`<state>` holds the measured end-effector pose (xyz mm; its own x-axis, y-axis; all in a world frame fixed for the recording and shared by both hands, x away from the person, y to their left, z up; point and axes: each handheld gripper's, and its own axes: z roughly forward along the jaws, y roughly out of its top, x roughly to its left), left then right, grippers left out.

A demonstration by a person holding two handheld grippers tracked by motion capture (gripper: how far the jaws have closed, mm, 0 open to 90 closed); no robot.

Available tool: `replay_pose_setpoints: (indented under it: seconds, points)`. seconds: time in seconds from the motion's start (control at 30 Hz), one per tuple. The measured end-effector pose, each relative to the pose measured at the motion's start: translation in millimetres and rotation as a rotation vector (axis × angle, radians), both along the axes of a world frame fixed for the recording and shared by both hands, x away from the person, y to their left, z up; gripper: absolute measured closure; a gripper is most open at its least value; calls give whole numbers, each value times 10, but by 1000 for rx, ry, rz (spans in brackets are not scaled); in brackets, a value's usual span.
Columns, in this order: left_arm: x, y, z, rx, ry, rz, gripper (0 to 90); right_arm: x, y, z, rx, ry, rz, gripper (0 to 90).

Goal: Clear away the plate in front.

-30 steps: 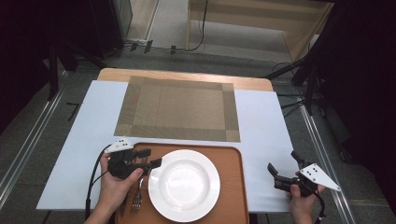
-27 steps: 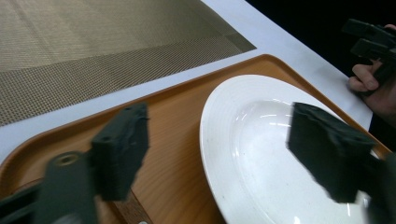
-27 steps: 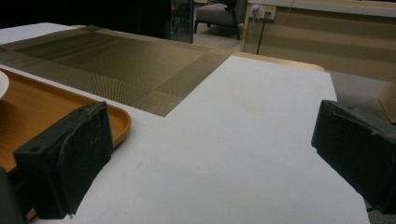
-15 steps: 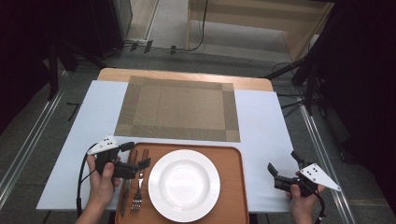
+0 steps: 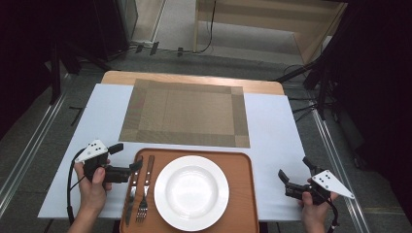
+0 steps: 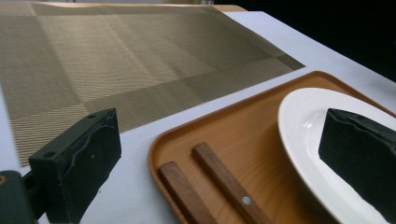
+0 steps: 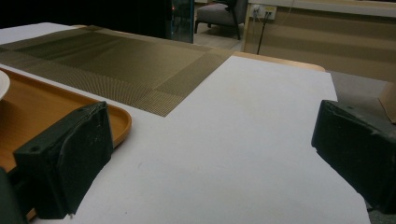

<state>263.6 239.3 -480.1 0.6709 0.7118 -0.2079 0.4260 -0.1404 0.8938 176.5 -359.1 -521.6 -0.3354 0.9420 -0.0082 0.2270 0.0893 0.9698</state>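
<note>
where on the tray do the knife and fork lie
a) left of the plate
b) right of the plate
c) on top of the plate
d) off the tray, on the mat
a: in the high view the knife and fork lie side by side on the tray, left of the white plate, close by the left gripper.

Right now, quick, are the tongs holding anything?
Left tongs: open, holding nothing; they have just been opening beside the fork and knife.
Right tongs: open, holding nothing.
</note>
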Motion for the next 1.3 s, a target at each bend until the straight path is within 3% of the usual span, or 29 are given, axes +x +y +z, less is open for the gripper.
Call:
replay_pose_setpoints:
  seconds: [0.3, 0.57, 0.8, 1.3]
  points:
    - [15, 149, -22, 43, -34, 32, 0, -1, 1, 0, 0, 0, 0, 0]
    - [8, 394, -19, 16, -55, 76, 0, 0, -2, 0, 0, -1, 1, 0]
    - [1, 538, -64, 39, -82, 91, 0, 0, -2, 0, 0, 0, 0, 0]
    - [12, 709, -149, 49, -80, 115, 0, 3, -8, 1, 2, 0, 1, 0]
